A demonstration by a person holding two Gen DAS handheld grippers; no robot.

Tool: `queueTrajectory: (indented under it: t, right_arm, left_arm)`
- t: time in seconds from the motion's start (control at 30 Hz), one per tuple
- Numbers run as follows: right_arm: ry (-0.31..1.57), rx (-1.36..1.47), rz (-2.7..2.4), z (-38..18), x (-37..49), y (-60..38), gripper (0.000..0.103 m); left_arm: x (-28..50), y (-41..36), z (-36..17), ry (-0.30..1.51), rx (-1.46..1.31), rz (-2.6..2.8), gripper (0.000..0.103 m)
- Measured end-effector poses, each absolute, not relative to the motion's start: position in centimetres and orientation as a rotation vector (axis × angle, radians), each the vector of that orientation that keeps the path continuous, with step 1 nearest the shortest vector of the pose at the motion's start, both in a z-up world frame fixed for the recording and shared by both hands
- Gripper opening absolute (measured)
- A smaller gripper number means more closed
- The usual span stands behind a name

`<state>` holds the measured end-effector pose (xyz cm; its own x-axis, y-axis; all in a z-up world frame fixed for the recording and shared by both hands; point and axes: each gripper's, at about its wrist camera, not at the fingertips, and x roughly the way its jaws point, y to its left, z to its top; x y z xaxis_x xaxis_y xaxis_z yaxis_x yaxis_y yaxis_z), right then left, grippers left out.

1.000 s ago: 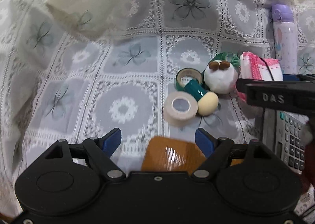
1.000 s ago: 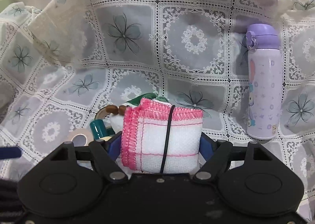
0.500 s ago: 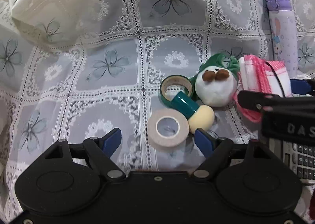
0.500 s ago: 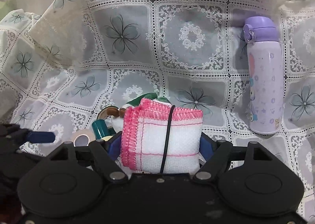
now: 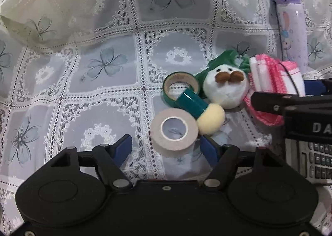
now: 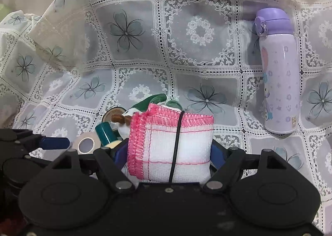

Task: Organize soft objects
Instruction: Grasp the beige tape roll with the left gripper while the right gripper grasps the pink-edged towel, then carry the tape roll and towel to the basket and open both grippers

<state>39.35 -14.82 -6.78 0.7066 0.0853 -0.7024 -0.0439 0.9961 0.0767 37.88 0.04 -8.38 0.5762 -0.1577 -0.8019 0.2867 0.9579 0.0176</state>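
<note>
My right gripper [image 6: 169, 152] is shut on a folded white cloth with pink edging [image 6: 172, 146], bound by a black band; the cloth also shows in the left wrist view [image 5: 271, 78], beside a white plush ball with green cap [image 5: 226, 88]. My left gripper [image 5: 167, 148] is open and empty, its fingers on either side of a beige tape roll [image 5: 173, 130]. A teal-handled yellow sponge puff [image 5: 209, 120] and a green tape roll [image 5: 180, 87] lie just beyond. The plush [image 6: 132, 113] is mostly hidden behind the cloth in the right wrist view.
A purple bottle [image 6: 277, 82] lies on the lace floral tablecloth [image 6: 197, 53] to the right; it also shows in the left wrist view [image 5: 290, 28]. A grey calculator [image 5: 313, 159] sits at the right edge. The cloth is bunched up at the far left [image 5: 39, 7].
My left gripper has moved forward to the beige tape roll, passing over a brown card that is now out of view. The right gripper still holds the cloth, nearly still.
</note>
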Motion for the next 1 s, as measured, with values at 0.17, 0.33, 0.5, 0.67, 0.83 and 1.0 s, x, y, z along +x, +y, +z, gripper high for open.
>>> queueTrajectory:
  t: [0.17, 0.33, 0.5, 0.67, 0.83, 1.0]
  right_arm:
    - [0.783, 0.064, 0.074, -6.8, 39.3, -14.9, 0.077]
    - [0.779, 0.075, 0.071, -6.5, 39.1, -14.9, 0.077]
    - [0.772, 0.085, 0.076, -6.0, 38.7, -14.9, 0.077]
    - [0.774, 0.092, 0.080, -5.6, 38.4, -14.3, 0.077]
    - [0.787, 0.081, 0.105, -5.3, 38.7, -12.4, 0.077]
    - [0.796, 0.053, 0.142, -5.3, 39.3, -9.3, 0.077]
  left_arm:
    - [38.3, 0.2, -8.3, 0.922, 0.127, -0.266, 0.056]
    - [38.9, -0.4, -8.5, 0.922, 0.145, -0.289, 0.048]
    - [39.0, 0.3, -8.5, 0.917, 0.097, -0.289, 0.047]
    - [38.8, 2.2, -7.6, 0.896, 0.049, -0.218, 0.047]
    - [38.6, 5.0, -6.9, 0.900, 0.000, -0.123, 0.047]
    - [37.1, 8.2, -6.5, 0.891, -0.034, -0.030, 0.047]
